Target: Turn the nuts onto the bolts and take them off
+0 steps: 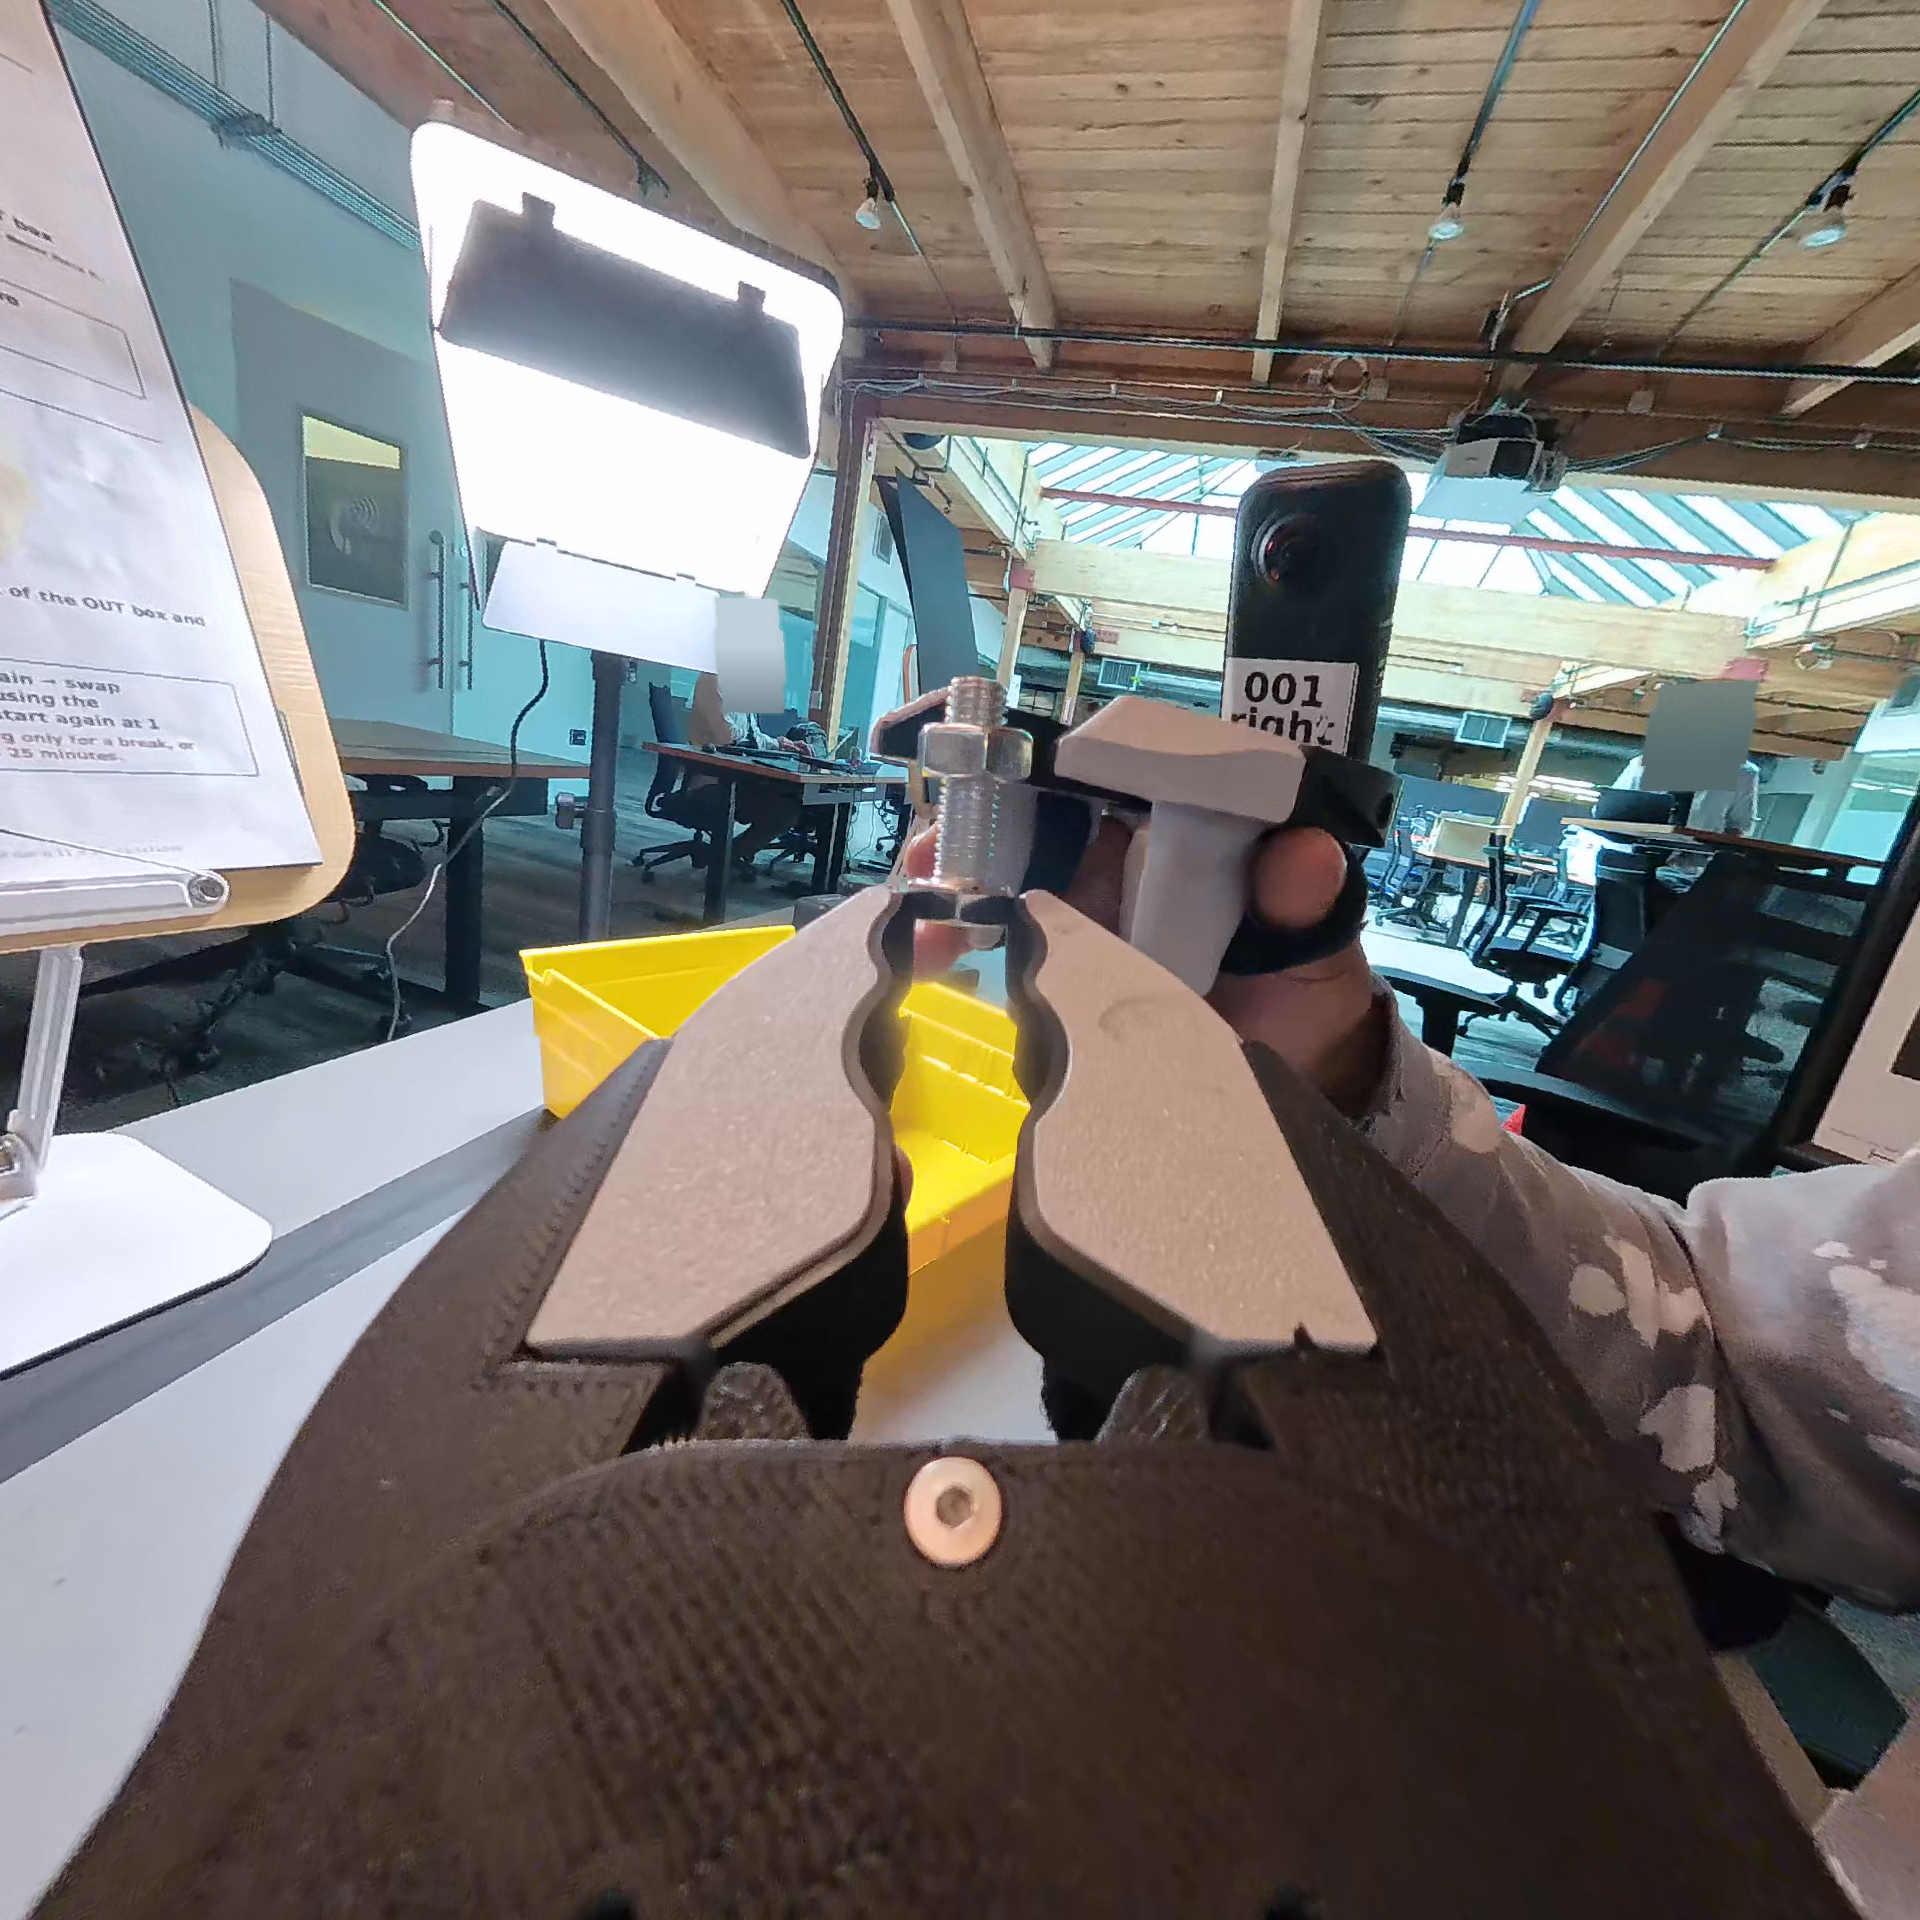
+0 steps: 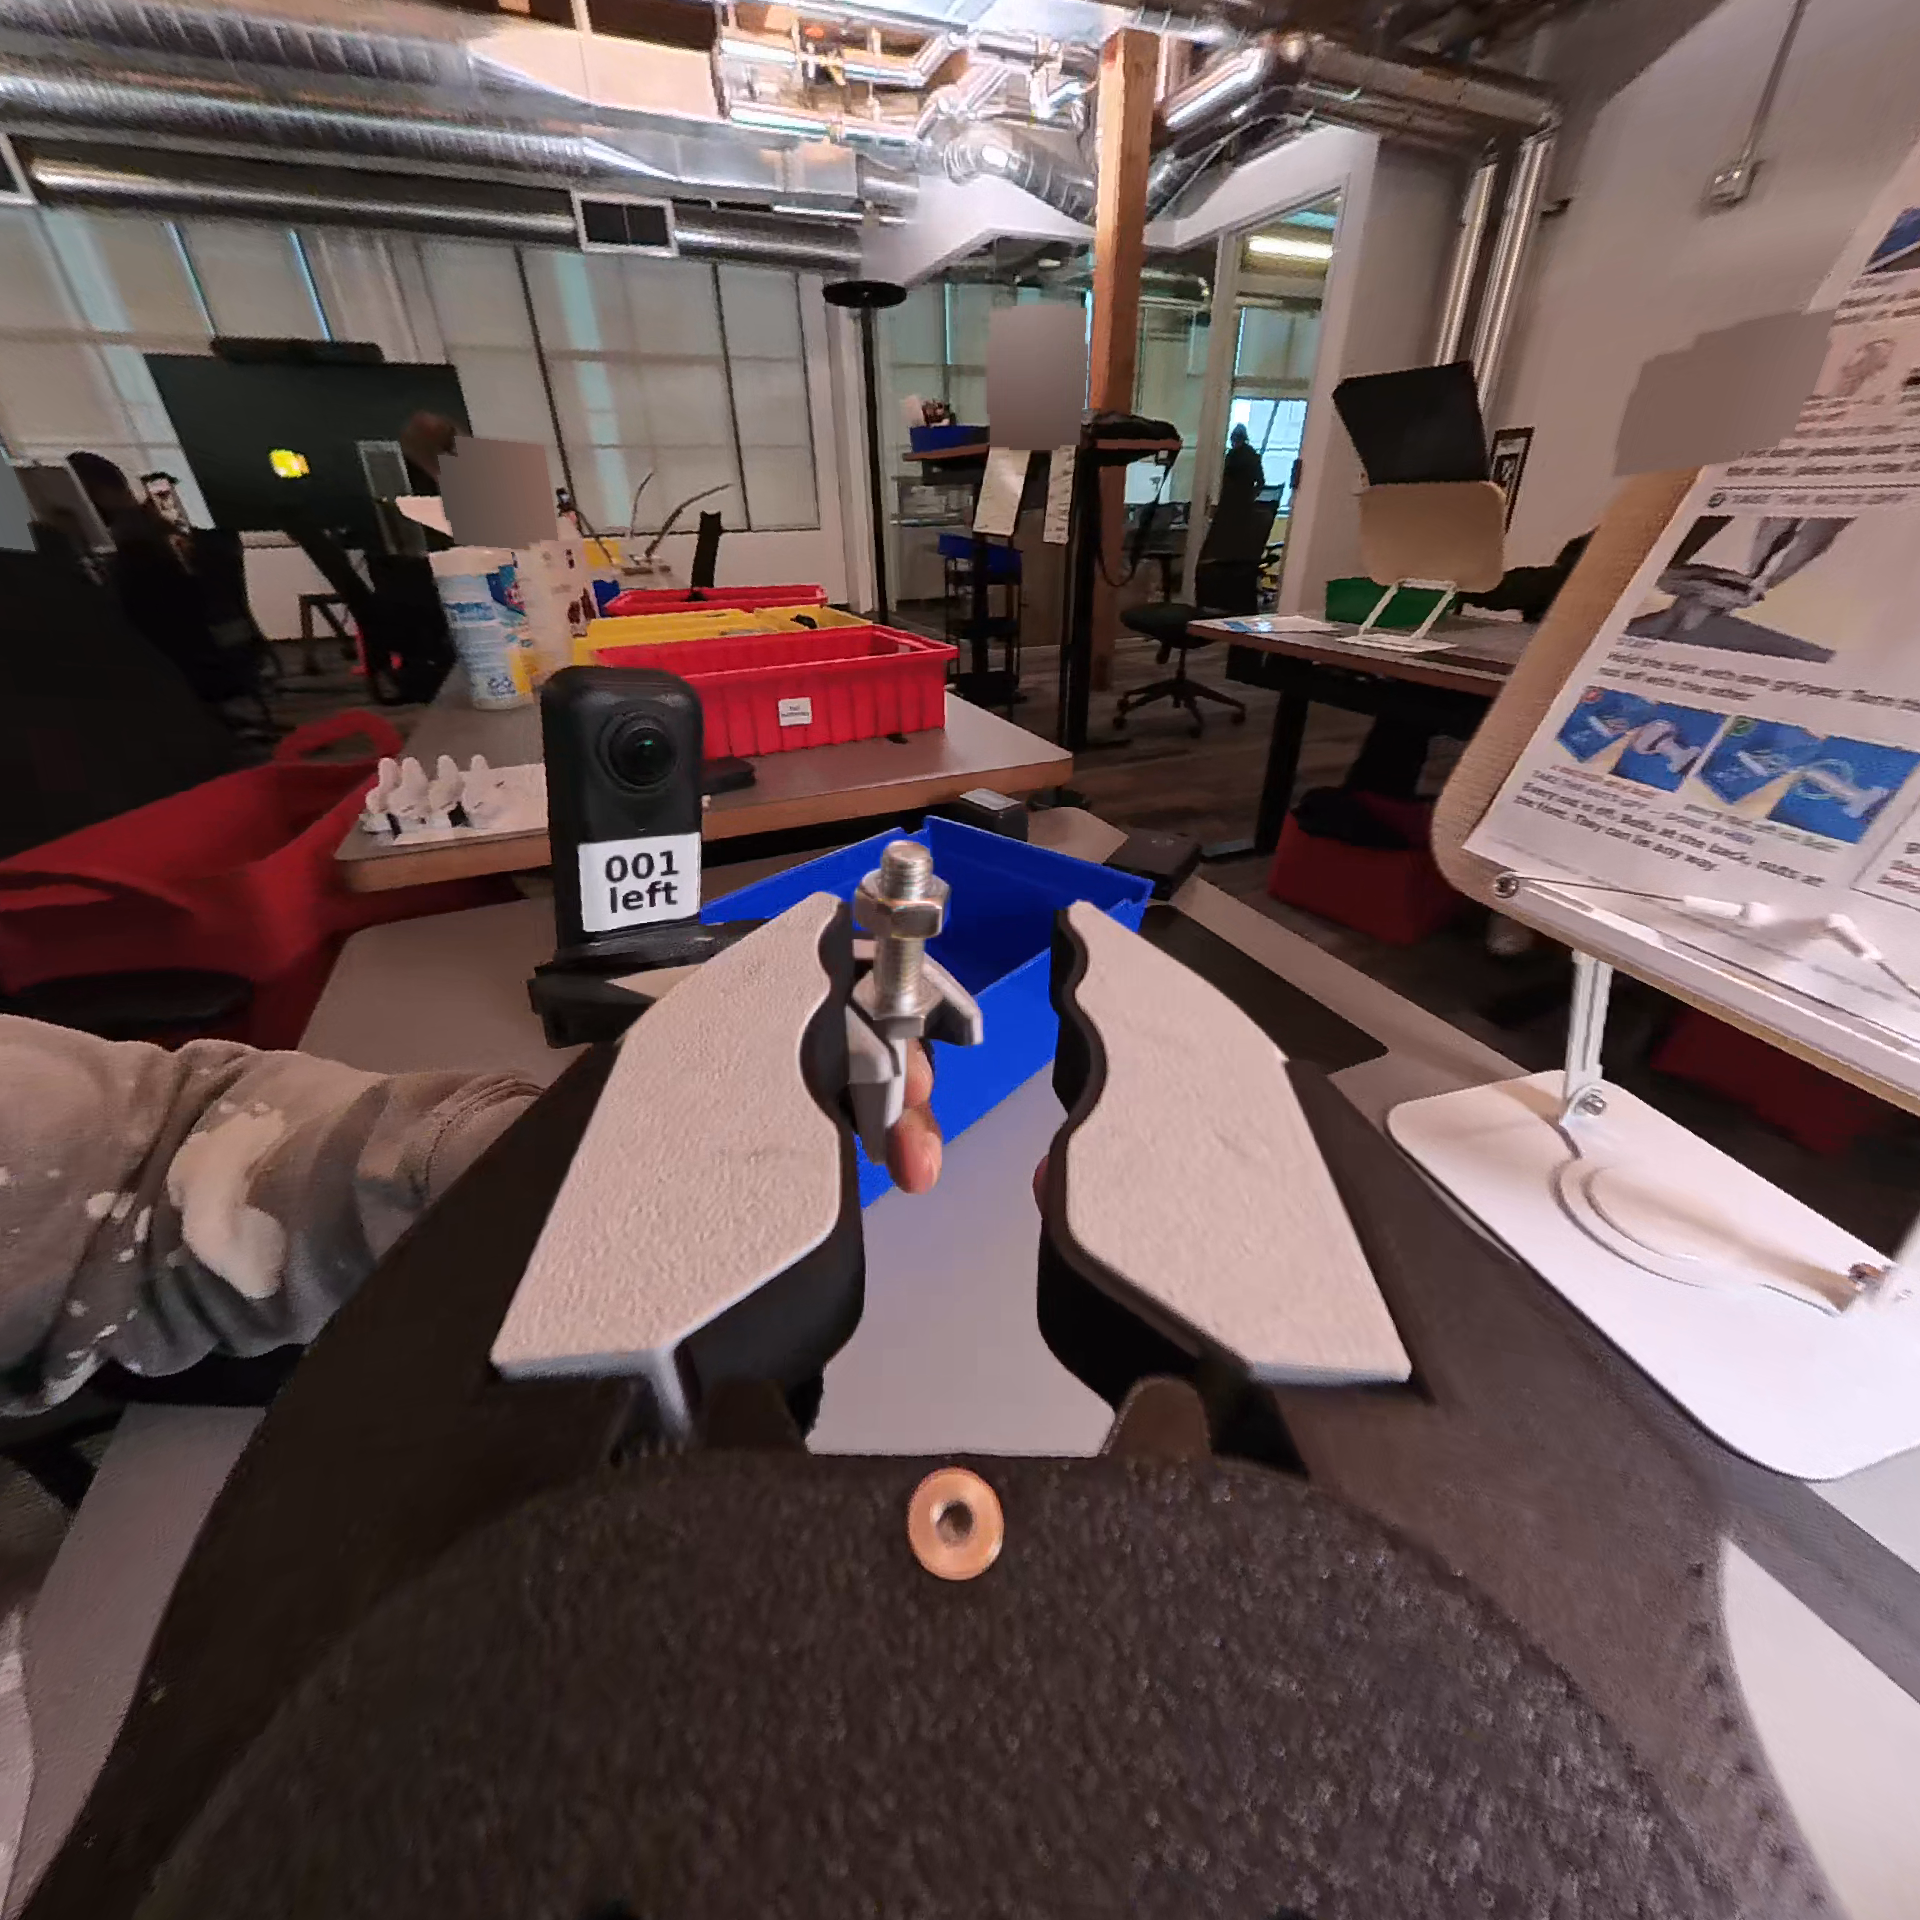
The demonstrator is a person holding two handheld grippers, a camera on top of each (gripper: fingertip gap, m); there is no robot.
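- The left tool (image 1: 951,914) is clamping the bolt (image 1: 961,805) by its head, keeping the shank upright so the thread is standing free above the tips.
- The right tool (image 2: 951,935) is standing wide, straddling the nut (image 2: 902,906) without gripping; judging by this, it is about to close and turn it.
- The nut is sitting high on the thread.
- Farther off on the bench (image 2: 935,1320), a blue bin (image 2: 997,966) and a yellow bin (image 1: 613,987) are waiting, probably for parts.
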